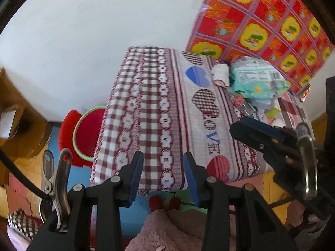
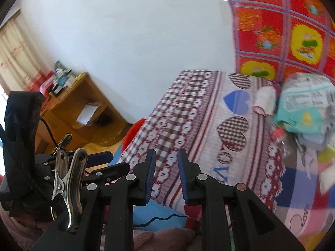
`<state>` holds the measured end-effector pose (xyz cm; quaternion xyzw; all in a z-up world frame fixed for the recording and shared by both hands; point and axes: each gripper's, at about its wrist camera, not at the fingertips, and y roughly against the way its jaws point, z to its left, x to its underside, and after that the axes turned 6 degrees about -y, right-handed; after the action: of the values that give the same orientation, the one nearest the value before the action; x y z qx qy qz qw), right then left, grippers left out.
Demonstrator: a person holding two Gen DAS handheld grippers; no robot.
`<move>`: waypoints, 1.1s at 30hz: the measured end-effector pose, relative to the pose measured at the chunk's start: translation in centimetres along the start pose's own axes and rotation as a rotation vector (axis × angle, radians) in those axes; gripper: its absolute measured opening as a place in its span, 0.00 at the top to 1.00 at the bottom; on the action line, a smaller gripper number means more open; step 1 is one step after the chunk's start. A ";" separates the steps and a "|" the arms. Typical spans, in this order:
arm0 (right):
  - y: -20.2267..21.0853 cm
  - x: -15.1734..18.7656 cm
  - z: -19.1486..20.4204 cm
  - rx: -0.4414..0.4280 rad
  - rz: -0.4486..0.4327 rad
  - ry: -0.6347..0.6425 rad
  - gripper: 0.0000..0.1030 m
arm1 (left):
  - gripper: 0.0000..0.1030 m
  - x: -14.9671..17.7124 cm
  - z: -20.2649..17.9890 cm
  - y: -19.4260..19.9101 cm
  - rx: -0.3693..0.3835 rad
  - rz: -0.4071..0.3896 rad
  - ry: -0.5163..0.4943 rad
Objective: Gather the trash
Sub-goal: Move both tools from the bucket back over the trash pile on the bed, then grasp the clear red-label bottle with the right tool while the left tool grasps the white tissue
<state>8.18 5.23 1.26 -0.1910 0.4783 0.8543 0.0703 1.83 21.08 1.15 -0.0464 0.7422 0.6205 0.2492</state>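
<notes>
Approaching trash pile at far right of tabletop; both grippers empty, jaws parted: left gripper, right gripper. Best to bring right in from above, pinch one wrapper edge. Pile: crumpled teal packets, barcode label, small white roll beside it.

The bench cloth is maroon-and-white gingham with flower bands, checked, blue and red hearts. At far right, the trash pile is mint green and white. The hanging cloth is red with yellow patches. The basin is red, green-rimmed.
</notes>
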 end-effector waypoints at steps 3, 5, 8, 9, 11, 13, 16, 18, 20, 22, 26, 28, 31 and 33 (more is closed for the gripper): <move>0.2 0.3 -0.8 0.036 -0.013 -0.036 0.78 | 0.60 -0.3 -0.6 -0.3 0.031 0.012 -0.029; 0.3 0.3 -1.3 0.053 -0.018 -0.062 0.78 | 0.60 -0.6 -1.2 -0.5 0.045 0.015 -0.056; 0.8 0.5 -2.2 0.091 -0.033 -0.088 0.78 | 0.60 -1.1 -2.0 -0.7 0.051 0.014 -0.093; 0.9 0.5 -2.5 0.102 -0.036 -0.097 0.78 | 0.60 -1.1 -2.1 -0.8 0.053 0.014 -0.097; 1.0 0.5 -3.3 0.124 -0.041 -0.107 0.78 | 0.60 -1.3 -2.4 -1.2 0.055 0.019 -0.099; 1.2 0.5 -4.2 0.150 -0.045 -0.118 0.78 | 0.60 -1.5 -2.5 -1.7 0.056 0.031 -0.092; 1.4 0.6 -5.5 0.178 -0.048 -0.131 0.78 | 0.60 -1.6 -2.5 -2.3 0.045 0.043 -0.071; 1.4 0.5 -6.7 0.195 -0.045 -0.139 0.78 | 0.60 -1.8 -2.6 -2.6 0.038 0.050 -0.052; 1.3 0.4 -7.8 0.203 -0.039 -0.146 0.78 | 0.60 -1.9 -2.7 -2.8 0.027 0.059 -0.034; 1.2 0.1 -8.8 0.213 -0.036 -0.147 0.78 | 0.60 -2.1 -2.9 -3.0 0.017 0.065 -0.019; 1.0 -0.8 -10.8 0.231 -0.028 -0.128 0.73 | 0.60 -2.8 -3.9 -3.3 0.000 0.068 0.012; 0.7 -1.2 -11.7 0.240 -0.024 -0.109 0.71 | 0.60 -3.2 -4.6 -3.5 -0.013 0.066 0.025; 0.1 -1.9 -13.1 0.254 -0.010 -0.086 0.70 | 0.60 -3.8 -5.4 -3.8 -0.032 0.062 0.041; -0.5 -2.3 -14.1 0.262 0.005 -0.071 0.70 | 0.60 -4.2 -5.9 -4.2 -0.044 0.059 0.051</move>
<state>14.08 -6.25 -4.87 -0.1487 0.5834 0.7910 0.1093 5.25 13.52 -0.18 -0.0459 0.7355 0.6423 0.2109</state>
